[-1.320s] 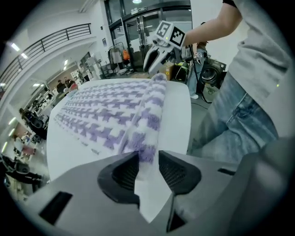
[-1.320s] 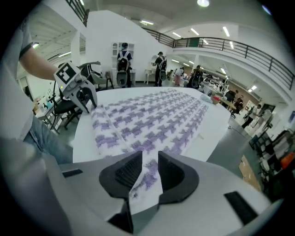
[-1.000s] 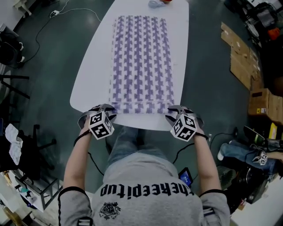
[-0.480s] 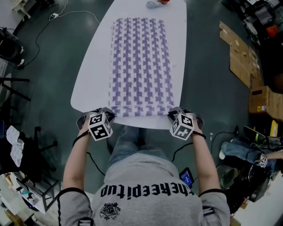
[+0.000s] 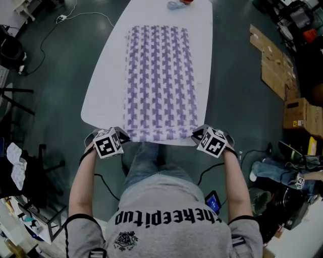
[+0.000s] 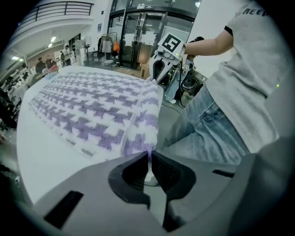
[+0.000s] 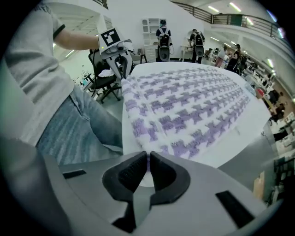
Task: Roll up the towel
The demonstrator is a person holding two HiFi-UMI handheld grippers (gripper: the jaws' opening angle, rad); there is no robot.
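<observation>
Jaws on my left gripper (image 6: 150, 156) and right gripper (image 7: 148, 156) just clamped the towel's (image 5: 160, 75) near corners; looks ready to roll.

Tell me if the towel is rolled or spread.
Spread. The towel lies flat along the table, with no roll started; only its near corners are pinched by the left gripper and the right gripper.

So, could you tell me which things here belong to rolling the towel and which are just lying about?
In the job: towel, left gripper, right gripper, their jaws just closed on its near corners; the table under it.
Lying about: small items at the table's far end, cardboard sheets, cardboard box, floor cable.
</observation>
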